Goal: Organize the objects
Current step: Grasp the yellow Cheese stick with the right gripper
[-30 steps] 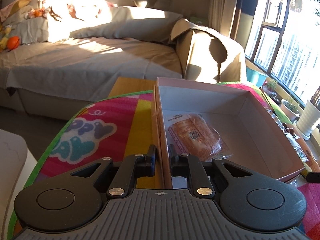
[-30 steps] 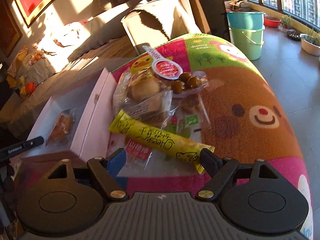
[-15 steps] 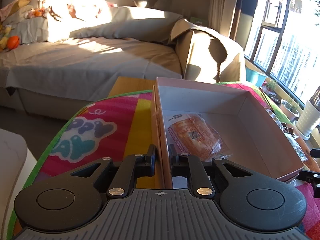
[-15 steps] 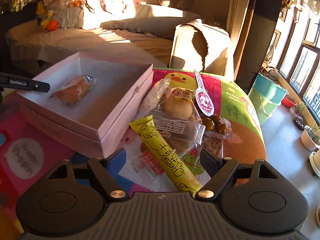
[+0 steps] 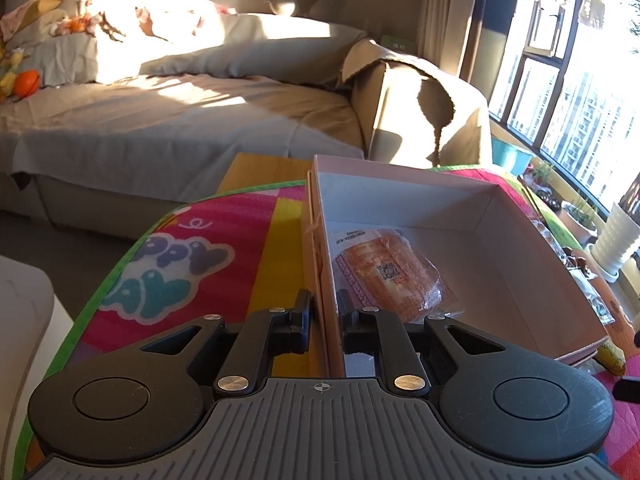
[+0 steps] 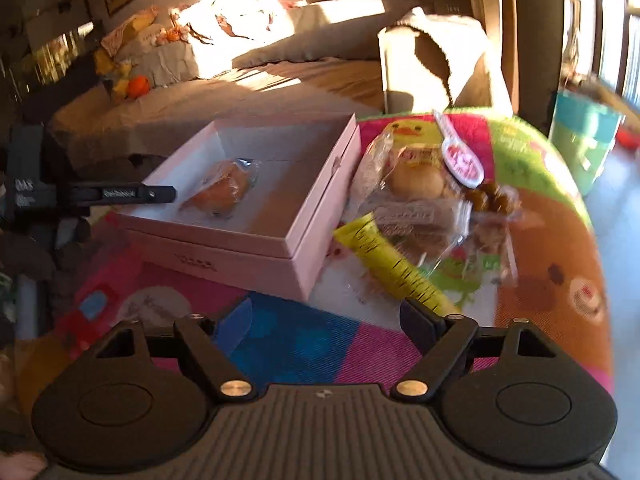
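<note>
**Inspector A:** Count, please.

**Inspector B:** One pink box, lid off, on the patterned mat covering the worktop. One wrapped pastry inside it. Outside, touching the box's right wall, a heap of wrapped snacks: one yellow tube packet, one round bun in clear wrap, one red-and-white sachet, one cluster of brown balls. Further packets underneath are too blurred to count.

**Inspector A:** Tools?

**Inspector B:** Two. The left tool is clamped on the box's near left wall, one finger outside, one inside. The right tool stands with its jaws wide apart, nothing between them.

**Inspector A:** Positions relative to the tools?

**Inspector B:** The pastry lies just beyond the left tool's inner finger, on the box floor. The yellow tube's near end sits just beside the right tool's right finger; whether they touch I cannot tell.
</note>
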Tool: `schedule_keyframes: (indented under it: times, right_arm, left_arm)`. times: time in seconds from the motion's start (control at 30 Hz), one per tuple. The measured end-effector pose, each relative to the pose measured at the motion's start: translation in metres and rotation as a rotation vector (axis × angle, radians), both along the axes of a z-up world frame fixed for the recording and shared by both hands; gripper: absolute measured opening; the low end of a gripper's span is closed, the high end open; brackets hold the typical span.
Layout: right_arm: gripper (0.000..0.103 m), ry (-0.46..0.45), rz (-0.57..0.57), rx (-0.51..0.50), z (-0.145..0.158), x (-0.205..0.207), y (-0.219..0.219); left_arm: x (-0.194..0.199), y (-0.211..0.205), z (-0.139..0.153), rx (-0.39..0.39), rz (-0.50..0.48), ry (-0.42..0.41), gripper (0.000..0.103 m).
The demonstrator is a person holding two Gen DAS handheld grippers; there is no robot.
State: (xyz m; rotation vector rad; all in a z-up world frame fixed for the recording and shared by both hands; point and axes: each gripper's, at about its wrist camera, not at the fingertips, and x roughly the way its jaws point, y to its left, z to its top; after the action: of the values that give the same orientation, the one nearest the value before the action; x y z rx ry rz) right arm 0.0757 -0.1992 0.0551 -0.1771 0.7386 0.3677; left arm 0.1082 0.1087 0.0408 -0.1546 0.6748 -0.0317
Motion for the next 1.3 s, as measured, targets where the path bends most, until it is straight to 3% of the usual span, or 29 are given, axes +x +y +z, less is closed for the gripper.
schedule_keyframes:
  times: [0.07, 0.17, 0.27, 0.43, 0.5, 0.57, 0.63, 0.8, 1.07, 1.1, 1.17, 1.3]
  right_arm:
    - [0.082, -0.031, -0.004, -0.109, -0.007, 0.011, 0.005]
    - [0.082, 0.022, -0.039, -0.136, -0.023, 0.033, -0.005]
    - [0.081, 0.134, -0.085, -0.012, -0.029, 0.039, -0.022]
    - [0.081, 0.267, -0.016, 0.270, -0.021, 0.017, -0.031]
    - [0.080, 0.244, -0.029, 0.257, -0.017, 0.014, -0.027]
    - [0.076, 0.171, -0.059, 0.148, -0.016, 0.016, -0.016]
    - [0.062, 0.137, -0.088, 0.063, -0.020, 0.023, -0.006]
    - [0.025, 0.145, -0.095, -0.006, -0.030, 0.035, 0.009]
    - [0.023, 0.173, -0.081, 0.031, 0.008, -0.003, -0.003]
    - [0.022, 0.157, -0.087, 0.045, 0.019, -0.006, -0.004]
    - [0.008, 0.105, -0.094, 0.073, 0.045, -0.011, -0.005]
    - [0.007, -0.029, -0.057, 0.108, 0.093, -0.007, 0.009]
  left_arm:
    - [0.000, 0.001, 0.000, -0.001, -0.002, 0.001, 0.015]
    - [-0.001, 0.001, 0.000, 0.001, -0.002, 0.001, 0.015]
    - [-0.002, 0.001, 0.000, 0.001, -0.004, 0.002, 0.016]
    - [-0.002, 0.000, 0.000, 0.005, 0.000, -0.001, 0.015]
    - [-0.002, 0.000, 0.000, 0.002, -0.001, -0.002, 0.015]
    - [-0.002, 0.000, 0.000, 0.004, -0.001, -0.002, 0.015]
    - [-0.002, 0.000, -0.001, 0.008, -0.001, -0.003, 0.015]
    - [-0.002, -0.001, -0.001, 0.018, -0.001, -0.006, 0.015]
    - [-0.001, 0.000, -0.001, -0.005, 0.003, -0.009, 0.015]
    - [-0.001, 0.000, -0.001, -0.007, 0.003, -0.009, 0.015]
    - [-0.001, 0.001, -0.001, -0.014, 0.004, -0.010, 0.015]
    - [-0.001, 0.003, -0.002, -0.030, -0.002, -0.010, 0.016]
